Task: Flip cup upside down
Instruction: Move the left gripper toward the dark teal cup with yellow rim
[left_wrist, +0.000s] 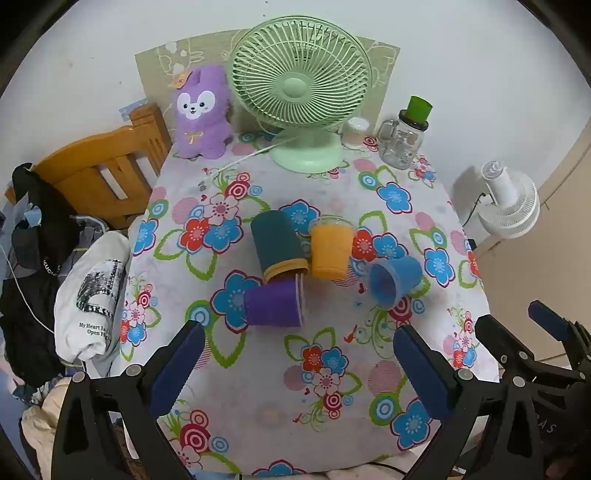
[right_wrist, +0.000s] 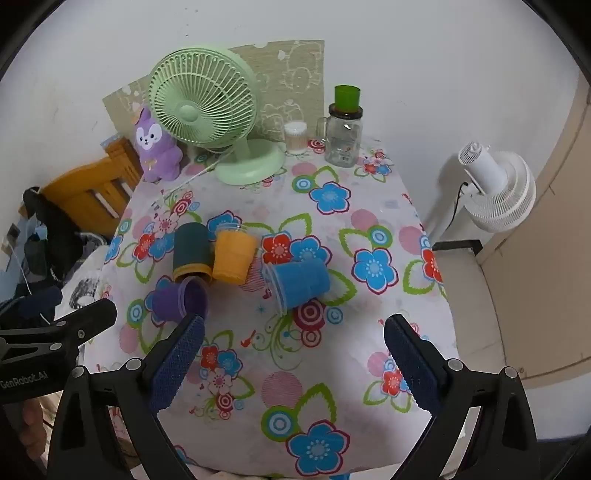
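Bare tablecloth (right_wrist: 295, 354) lies before the clustered cups (right_wrist: 229, 258); green fan (right_wrist: 203, 107) blocks behind.

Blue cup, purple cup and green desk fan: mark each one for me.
blue cup (right_wrist: 301, 282), right wrist view, on its ribbed side wall.
purple cup (left_wrist: 271, 306), left wrist view, on its side wall.
green desk fan (left_wrist: 295, 86), left wrist view, on the grille's centre hub.

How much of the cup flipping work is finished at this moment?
Nothing looks done: the purple cup and blue cup lie on their sides, near the teal cup and orange cup. Nothing is in hand; the left claw and right claw are open. Flipping remains.
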